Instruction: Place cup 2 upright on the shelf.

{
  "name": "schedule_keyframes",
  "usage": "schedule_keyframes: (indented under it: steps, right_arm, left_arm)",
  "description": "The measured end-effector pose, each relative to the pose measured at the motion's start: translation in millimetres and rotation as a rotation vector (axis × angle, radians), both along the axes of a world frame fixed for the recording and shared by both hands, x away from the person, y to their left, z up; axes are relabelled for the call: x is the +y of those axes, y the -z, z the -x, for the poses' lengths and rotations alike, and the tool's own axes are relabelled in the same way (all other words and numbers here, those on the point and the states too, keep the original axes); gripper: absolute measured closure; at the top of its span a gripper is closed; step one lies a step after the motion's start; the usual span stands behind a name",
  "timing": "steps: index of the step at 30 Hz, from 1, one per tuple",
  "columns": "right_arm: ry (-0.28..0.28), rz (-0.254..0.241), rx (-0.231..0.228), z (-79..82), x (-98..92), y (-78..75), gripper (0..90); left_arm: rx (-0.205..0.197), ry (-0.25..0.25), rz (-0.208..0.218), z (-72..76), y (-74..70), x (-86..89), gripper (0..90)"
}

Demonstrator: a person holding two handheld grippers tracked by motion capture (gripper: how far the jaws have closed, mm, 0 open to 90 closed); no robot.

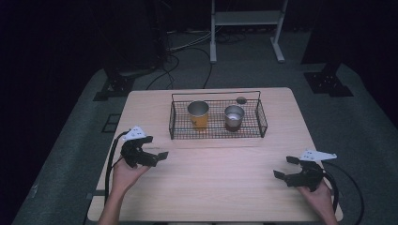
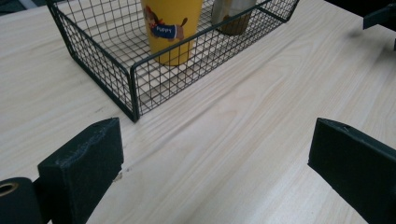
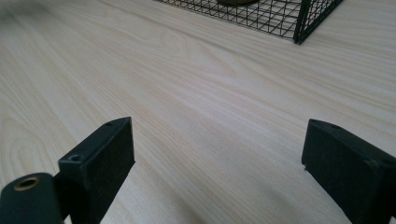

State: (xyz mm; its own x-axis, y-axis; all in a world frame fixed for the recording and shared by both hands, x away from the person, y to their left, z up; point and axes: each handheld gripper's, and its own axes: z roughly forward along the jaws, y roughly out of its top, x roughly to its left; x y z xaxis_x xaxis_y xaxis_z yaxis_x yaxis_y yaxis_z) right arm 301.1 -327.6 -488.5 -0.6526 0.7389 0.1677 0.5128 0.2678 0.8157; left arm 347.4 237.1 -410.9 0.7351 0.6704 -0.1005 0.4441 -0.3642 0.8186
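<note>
Wire basket (image 1: pixel 263 123) at the far middle of the table (image 1: pixel 220 173), two cups inside, both my grippers empty.

Yellow cup (image 1: pixel 198 114) stands upright in the basket's left half, open mouth up; in the left gripper view it has a cartoon dog print on its side. Metal cup (image 1: pixel 233 117) stands upright in the right half, apart from the yellow one; can't tell what's inside either cup. Small dark round thing (image 1: pixel 241 100) lies on the table just behind the basket. My left gripper (image 1: pixel 159 157) is near the basket's front left corner, jaws released and wide, nothing between. My right gripper (image 1: pixel 285 167) is at the right edge, well apart from the basket, jaws spread, grasping nothing.
</note>
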Motion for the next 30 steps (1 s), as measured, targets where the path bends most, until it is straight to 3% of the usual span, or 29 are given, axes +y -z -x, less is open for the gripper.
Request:
schedule_keyframes:
  steps: [18, 23, 30]
  right_arm:
    - [0.0, 0.005, 0.001, -0.4, 0.2, 0.8, 8.5]
    - [0.0, 0.006, 0.003, -0.2, 0.5, 1.0, 8.5]
    - [-0.001, 0.005, 0.002, -0.4, 0.7, 1.4, 8.5]
  left_arm:
    - [-0.004, -0.036, 0.012, 12.3, 10.5, 13.9, 2.3]
    - [0.003, -0.046, 0.042, 14.5, 12.9, 20.5, 2.3]
    - [-0.002, -0.062, 0.043, 20.2, 18.3, 26.1, 2.3]
